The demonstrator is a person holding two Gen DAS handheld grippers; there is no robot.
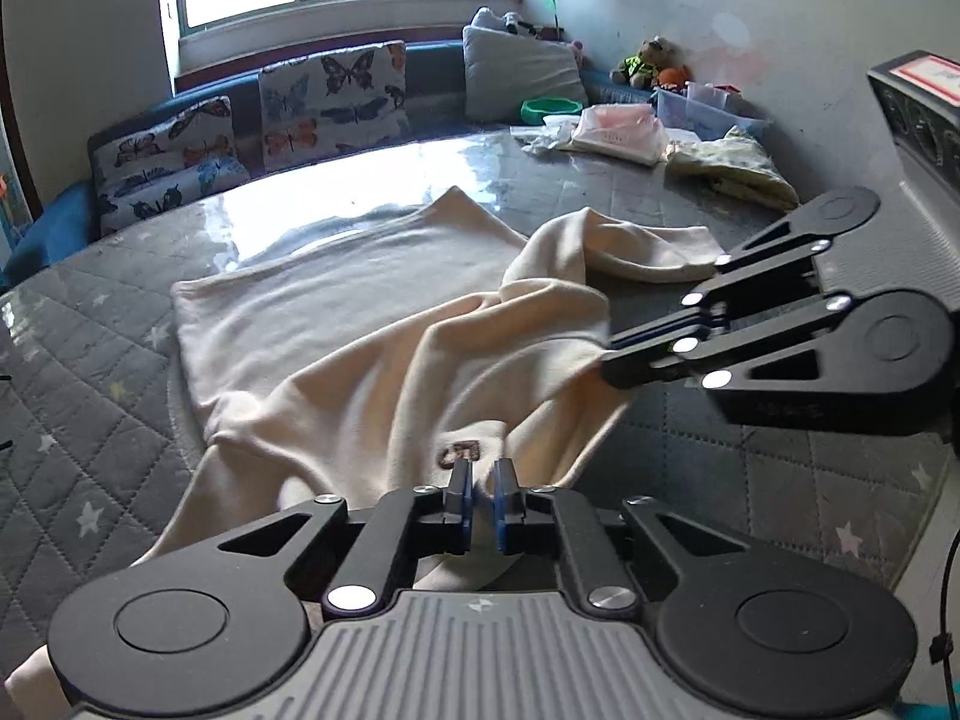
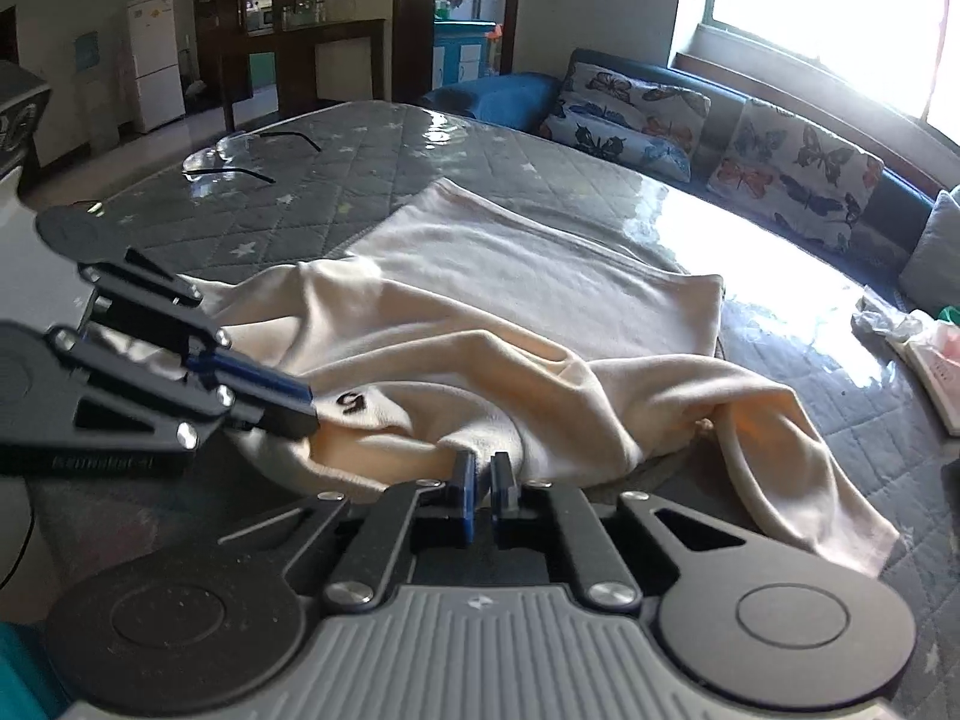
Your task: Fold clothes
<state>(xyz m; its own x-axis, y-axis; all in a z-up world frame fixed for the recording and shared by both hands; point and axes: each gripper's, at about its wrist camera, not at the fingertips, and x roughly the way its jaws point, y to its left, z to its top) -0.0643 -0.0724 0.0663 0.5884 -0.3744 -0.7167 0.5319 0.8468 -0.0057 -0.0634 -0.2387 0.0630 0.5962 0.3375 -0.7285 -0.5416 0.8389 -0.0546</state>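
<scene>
**A:** What does your left camera give you?

**B:** My left gripper [image 1: 485,483] has its blue pads drawn close on a fold of the cream sweatshirt [image 1: 336,324], right by a small dark print. The garment lies on the quilted grey table cover [image 1: 90,432]. Its far half is spread flat, while the near half is lifted into soft ridges between my two tools. My right gripper [image 1: 606,360] comes in from the side, jaws pressed together on another bit of the near edge.

**A:** And the right camera?

**B:** Same story from the other side. The right gripper [image 2: 485,480] pinches the near edge of the sweatshirt [image 2: 540,276]. The left gripper [image 2: 300,414] is clamped on cloth beside a dark figure that reads like a "5". One sleeve [image 2: 798,480] trails loose toward the near table edge, and a pair of glasses [image 2: 252,153] sits well apart at the far corner.

**A:** How will it handle?

**B:** I judge it to be light, limp knit that sags and drags rather than holding shape. The cover looks glossy, so the flat half may slide. I'd keep hold at the edge or seams, not mid-panel, where it only bunches.
</scene>
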